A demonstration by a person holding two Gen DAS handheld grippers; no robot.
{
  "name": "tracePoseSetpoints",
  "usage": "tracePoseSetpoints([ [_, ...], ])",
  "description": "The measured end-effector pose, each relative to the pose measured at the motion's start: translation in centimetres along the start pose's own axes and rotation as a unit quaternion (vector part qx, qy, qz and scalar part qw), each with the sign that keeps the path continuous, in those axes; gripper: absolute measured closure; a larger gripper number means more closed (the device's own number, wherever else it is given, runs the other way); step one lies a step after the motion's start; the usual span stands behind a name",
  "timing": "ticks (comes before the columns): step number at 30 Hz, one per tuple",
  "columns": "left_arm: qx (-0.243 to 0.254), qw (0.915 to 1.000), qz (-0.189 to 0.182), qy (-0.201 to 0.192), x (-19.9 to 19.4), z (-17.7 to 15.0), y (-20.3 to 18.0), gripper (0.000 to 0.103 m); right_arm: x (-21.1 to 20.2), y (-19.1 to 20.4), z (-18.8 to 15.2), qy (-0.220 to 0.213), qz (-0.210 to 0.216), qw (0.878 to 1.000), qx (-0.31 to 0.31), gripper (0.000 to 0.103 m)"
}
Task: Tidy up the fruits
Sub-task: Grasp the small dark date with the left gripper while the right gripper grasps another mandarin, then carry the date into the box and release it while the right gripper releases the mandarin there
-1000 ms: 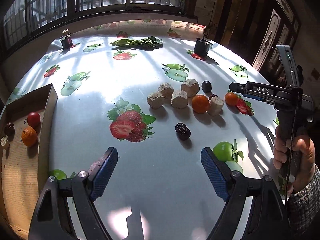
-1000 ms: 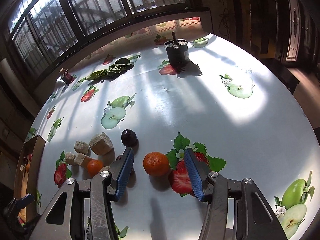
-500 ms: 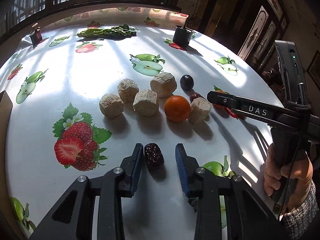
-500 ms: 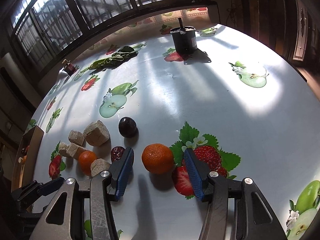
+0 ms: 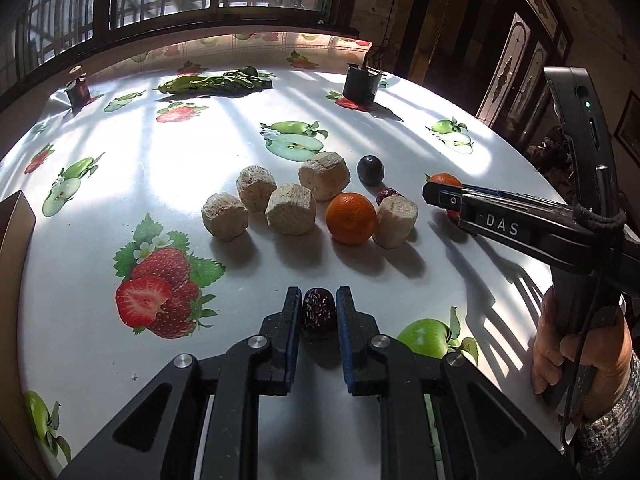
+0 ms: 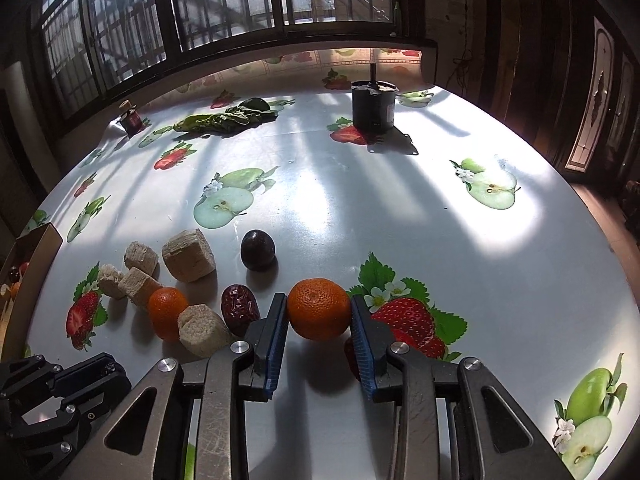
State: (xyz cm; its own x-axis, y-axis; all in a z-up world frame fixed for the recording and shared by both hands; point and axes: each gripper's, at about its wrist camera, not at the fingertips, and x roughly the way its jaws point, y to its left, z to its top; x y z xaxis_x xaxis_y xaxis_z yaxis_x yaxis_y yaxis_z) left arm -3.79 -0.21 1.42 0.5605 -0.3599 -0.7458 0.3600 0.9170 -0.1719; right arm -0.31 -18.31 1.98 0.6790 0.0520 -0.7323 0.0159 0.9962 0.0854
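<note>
My left gripper (image 5: 318, 312) is shut on a dark red date (image 5: 318, 311) that rests on the table. My right gripper (image 6: 319, 314) is shut on a small orange (image 6: 319, 308), both pads touching its sides; this orange also peeks out behind the right gripper in the left wrist view (image 5: 443, 179). A second orange (image 5: 351, 218), a dark plum (image 5: 370, 169) and another red date (image 5: 386, 193) lie among several beige blocks (image 5: 287, 209). In the right wrist view the second date (image 6: 239, 305) lies just left of my finger.
A cardboard box (image 6: 38, 248) with some fruit stands at the table's left edge. A black pot (image 6: 374, 106), a small jar (image 6: 131, 119) and green leaves (image 6: 228, 120) stand at the back. The tablecloth (image 5: 168, 184) has printed fruit pictures.
My left gripper moved forward over the date and closed on it. My right gripper narrowed from open around the orange to gripping it.
</note>
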Motion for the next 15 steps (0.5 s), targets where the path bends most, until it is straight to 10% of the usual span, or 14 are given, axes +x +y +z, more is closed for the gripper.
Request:
tracePoseSetpoints([
  [15, -0.098, 0.9914, -0.035, -0.079, -12.1, -2.5, 7.6, 0.086, -7.6, 3.7, 0.0, -0.025, 0.073, 0.997, 0.005, 0.070],
])
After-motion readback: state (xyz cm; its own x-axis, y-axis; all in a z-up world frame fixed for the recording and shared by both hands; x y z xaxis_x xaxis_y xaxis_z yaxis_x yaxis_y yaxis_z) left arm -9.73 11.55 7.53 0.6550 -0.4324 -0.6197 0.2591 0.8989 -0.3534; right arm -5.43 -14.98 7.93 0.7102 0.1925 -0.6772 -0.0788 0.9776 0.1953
